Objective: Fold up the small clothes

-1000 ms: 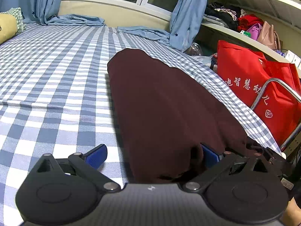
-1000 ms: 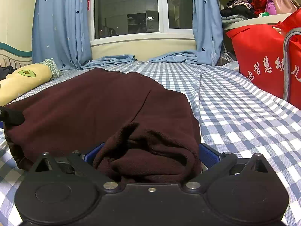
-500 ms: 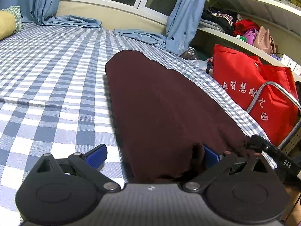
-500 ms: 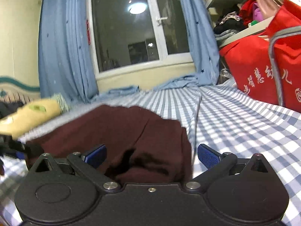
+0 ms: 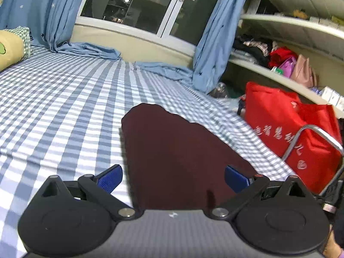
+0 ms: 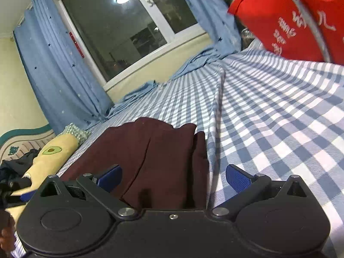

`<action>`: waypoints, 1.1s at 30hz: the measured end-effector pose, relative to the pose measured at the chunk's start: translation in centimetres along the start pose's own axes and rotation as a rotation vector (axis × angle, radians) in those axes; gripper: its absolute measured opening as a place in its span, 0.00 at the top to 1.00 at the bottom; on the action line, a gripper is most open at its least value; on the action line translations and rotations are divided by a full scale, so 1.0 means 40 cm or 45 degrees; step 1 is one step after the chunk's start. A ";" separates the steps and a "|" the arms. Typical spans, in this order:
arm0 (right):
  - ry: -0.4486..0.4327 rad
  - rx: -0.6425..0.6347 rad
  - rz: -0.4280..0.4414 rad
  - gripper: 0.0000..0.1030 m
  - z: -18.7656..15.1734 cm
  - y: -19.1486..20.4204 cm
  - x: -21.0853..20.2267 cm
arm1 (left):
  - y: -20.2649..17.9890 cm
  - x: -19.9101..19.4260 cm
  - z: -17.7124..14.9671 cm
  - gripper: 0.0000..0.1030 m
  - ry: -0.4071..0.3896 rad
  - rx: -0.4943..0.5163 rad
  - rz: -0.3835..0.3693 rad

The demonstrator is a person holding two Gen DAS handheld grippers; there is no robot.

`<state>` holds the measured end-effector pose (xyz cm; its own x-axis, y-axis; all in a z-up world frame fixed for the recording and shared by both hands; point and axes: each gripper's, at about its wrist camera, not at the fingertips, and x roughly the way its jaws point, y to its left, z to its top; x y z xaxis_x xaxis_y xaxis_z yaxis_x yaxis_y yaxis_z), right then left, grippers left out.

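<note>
Checked blue-white bed sheet (image 5: pixel 64 107) across most of both views. Landmark: dark maroon garment (image 5: pixel 172 150), lying flat on the sheet, long axis running away from the left wrist camera toward the window (image 5: pixel 137 6).

From the right wrist view, same garment (image 6: pixel 150 157) folded into layers, seam down the middle, thinner strip along its right edge; sheet bunched into a ridge just right of it.

Red bag (image 5: pixel 286 133) off the bed, right of the garment, metal tube frame (image 5: pixel 311 133) in front of it. Blue curtains (image 5: pixel 215 43) beyond the garment's far end, hems pooled on the sheet. Yellow avocado-print pillow (image 6: pixel 51 157) left of the garment.

Left claw (image 5: pixel 173 179) released, blue pads spread wide, gripping nothing; garment's near end below and between the pads, right pad over the cloth, left pad over bare sheet just beside the garment's left edge.

Right claw (image 6: pixel 174 179) also released, empty; garment's near end between the pads, left pad over cloth, right pad over sheet. Contact with cloth: cannot tell.
</note>
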<state>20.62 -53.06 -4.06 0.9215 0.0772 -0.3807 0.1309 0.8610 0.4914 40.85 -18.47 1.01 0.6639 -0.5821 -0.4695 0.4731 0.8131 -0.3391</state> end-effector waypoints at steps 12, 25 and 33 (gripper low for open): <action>0.103 -0.333 0.093 0.04 0.092 0.044 0.115 | 0.057 0.097 -0.008 0.01 0.159 0.042 -0.078; 0.118 -0.332 0.125 0.02 0.066 -0.001 0.153 | 0.077 0.131 -0.030 0.00 0.175 -0.010 -0.121; 0.243 -0.293 0.100 0.00 0.056 0.002 0.181 | 0.140 0.164 -0.071 0.00 0.212 -0.273 -0.209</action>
<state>28.11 -53.55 -5.01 0.8371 0.2227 -0.4997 -0.0445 0.9381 0.3436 46.20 -17.75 -6.28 0.4765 -0.7123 -0.5153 0.4214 0.6995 -0.5772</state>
